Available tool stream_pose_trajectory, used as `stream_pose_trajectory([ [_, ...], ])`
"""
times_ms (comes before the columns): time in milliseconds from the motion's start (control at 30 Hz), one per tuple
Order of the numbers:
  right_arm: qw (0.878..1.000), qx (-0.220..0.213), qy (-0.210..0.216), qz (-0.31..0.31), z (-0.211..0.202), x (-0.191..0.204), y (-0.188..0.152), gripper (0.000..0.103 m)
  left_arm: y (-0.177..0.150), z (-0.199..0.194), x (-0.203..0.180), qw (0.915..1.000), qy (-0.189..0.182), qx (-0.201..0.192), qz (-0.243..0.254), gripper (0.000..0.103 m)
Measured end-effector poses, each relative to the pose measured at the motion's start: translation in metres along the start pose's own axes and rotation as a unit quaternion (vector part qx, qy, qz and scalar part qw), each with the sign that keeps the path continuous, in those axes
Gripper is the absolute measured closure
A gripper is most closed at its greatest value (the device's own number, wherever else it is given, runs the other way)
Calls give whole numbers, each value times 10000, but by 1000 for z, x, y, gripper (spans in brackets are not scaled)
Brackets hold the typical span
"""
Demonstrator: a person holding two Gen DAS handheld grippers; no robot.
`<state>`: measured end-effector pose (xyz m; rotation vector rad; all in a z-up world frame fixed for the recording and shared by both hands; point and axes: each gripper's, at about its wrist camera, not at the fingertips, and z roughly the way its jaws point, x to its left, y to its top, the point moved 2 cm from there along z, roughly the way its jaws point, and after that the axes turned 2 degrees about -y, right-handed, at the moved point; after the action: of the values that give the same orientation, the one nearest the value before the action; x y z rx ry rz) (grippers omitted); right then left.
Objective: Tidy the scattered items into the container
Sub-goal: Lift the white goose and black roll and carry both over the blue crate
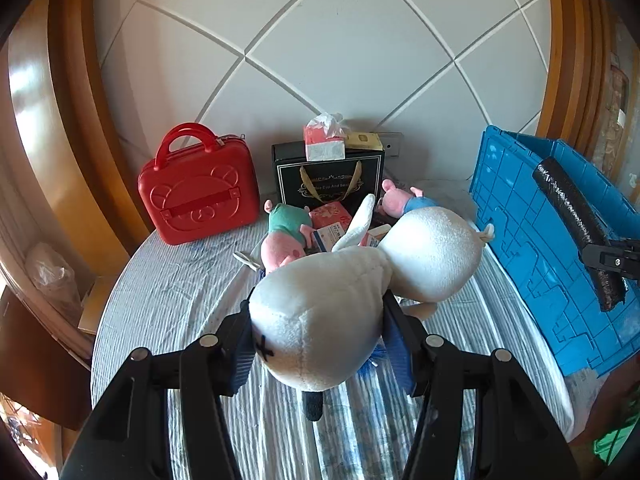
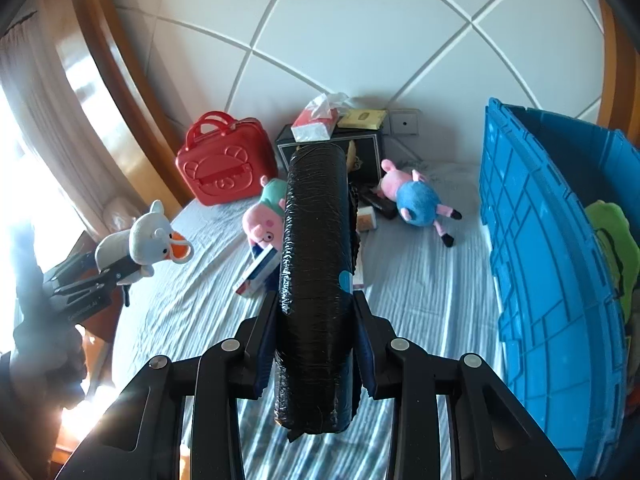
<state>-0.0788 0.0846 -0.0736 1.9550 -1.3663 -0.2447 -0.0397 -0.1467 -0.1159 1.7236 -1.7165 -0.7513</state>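
My left gripper [image 1: 320, 332] is shut on a white plush duck [image 1: 432, 252], pads pressing its body, above the striped bed sheet [image 1: 168, 300]. In the right wrist view the same duck [image 2: 148, 240] shows an orange beak at far left, in the left gripper [image 2: 116, 272]. My right gripper [image 2: 314, 320] is shut on a long black wrapped roll [image 2: 316, 220], held lengthwise between its fingers. The left wrist view has that roll [image 1: 572, 216] in front of the blue crate [image 1: 532, 248]. The blue crate [image 2: 532, 240] stands at the right, something green [image 2: 612, 240] inside.
By the headboard stand a red case [image 2: 224, 168], a black gift bag [image 1: 328, 180] and a tissue box [image 1: 324, 140]. Two pig plush toys [image 2: 264, 216] [image 2: 416, 196] and small boxes [image 2: 260, 272] lie mid-bed. A wooden frame curves along the left.
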Motion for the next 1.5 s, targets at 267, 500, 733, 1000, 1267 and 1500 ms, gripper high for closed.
stream_pose_trajectory([
  [267,9992,-406,25,-14,-58,-24,10,70,32,-24,-47,9993,-71,-342,115,48],
  [500,9975,-702,12,24,-98,-52,13,69,58,-39,-89,9976,-184,-601,280,48],
  [733,9953,-943,-119,211,-127,-89,9,70,86,-45,-142,9943,-413,-794,574,48],
  [1000,9920,-1092,-361,511,-153,-146,0,69,111,-38,-200,9902,-730,-840,842,48],
  [1267,9883,-1171,-542,814,-176,-197,-8,69,129,-38,-255,9850,-954,-892,1126,48],
  [1500,9849,-1307,-624,951,-192,-223,-8,69,143,-38,-292,9805,-1130,-975,1277,48],
])
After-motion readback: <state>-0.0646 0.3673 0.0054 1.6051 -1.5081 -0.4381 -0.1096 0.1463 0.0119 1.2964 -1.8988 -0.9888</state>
